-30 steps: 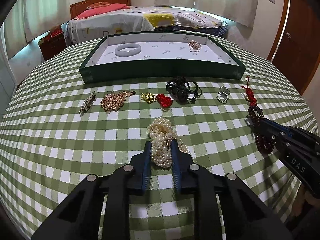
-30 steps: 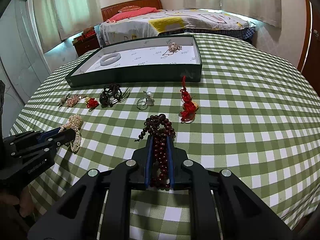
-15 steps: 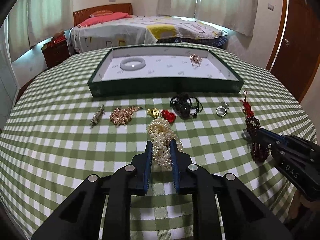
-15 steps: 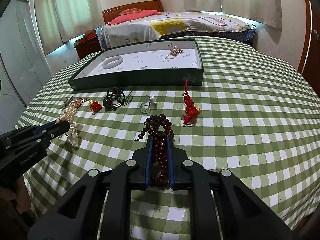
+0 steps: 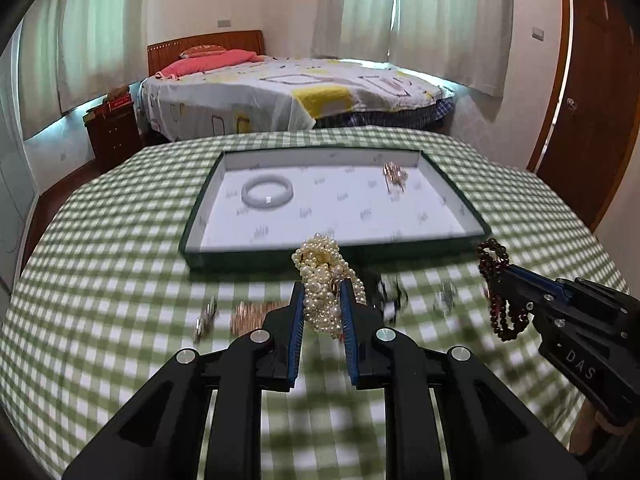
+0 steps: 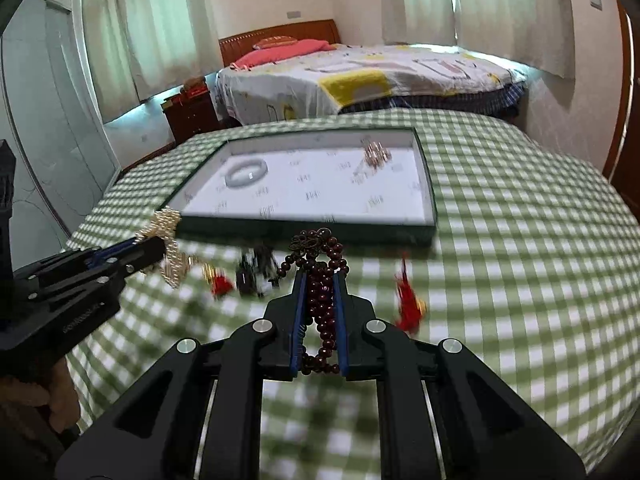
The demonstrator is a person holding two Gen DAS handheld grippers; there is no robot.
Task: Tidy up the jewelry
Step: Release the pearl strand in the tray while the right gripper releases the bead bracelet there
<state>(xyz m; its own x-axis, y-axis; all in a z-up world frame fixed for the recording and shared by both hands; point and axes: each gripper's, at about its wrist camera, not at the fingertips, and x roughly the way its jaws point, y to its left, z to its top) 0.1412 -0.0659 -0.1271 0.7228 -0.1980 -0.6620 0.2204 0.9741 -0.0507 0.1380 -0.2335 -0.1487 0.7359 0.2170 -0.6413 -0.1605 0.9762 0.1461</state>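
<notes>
- While the shallow dark-green tray with white lining (image 5: 456, 200) sits well apart from both loads on the green-checked tablecloth (image 5: 100, 280), it is the likely drop point.
- Left gripper (image 5: 322, 306) is clenched on a limp cream pearl strand bundle (image 5: 324, 280), held aloft; loops dangle, likely slippery.
- Right gripper (image 6: 319, 300) clamps a dark-red bead bracelet (image 6: 320, 280) mid-bunch; probably light and floppy.

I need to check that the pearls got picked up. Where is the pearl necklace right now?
The pearl necklace is clamped in the left gripper, off the checked tablecloth, just short of the green tray.
</notes>
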